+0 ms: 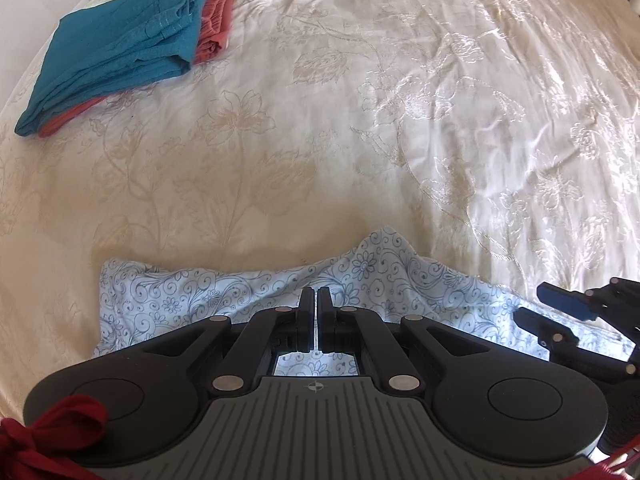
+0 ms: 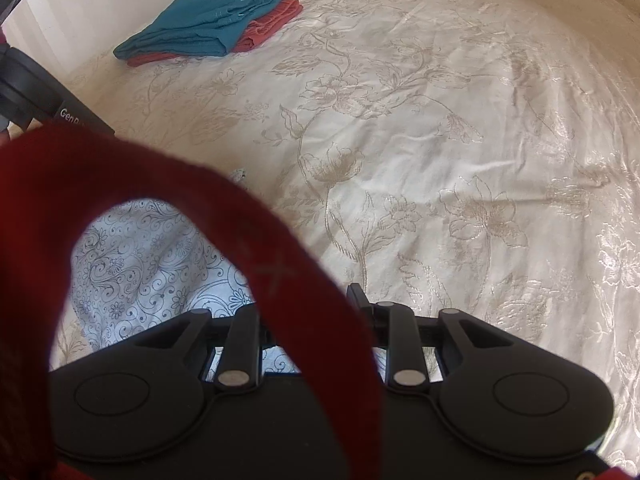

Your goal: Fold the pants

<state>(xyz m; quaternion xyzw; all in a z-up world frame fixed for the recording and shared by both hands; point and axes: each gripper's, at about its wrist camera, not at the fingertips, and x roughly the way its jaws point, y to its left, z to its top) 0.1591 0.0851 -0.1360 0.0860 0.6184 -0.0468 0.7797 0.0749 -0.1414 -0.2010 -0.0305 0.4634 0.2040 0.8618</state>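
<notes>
White pants with a blue floral print lie on the cream bedspread, right in front of both grippers; they also show in the right wrist view. My left gripper is over the pants with its fingers closed together; whether cloth is pinched between them I cannot tell. My right gripper shows at the right edge of the left wrist view, over the pants' right end, with a gap between its fingers. In the right wrist view a red strap hides most of its fingers.
Folded teal pants lie on folded red pants at the far left of the bed, also in the right wrist view. The floral bedspread stretches ahead and right. A red strap hangs by the left gripper.
</notes>
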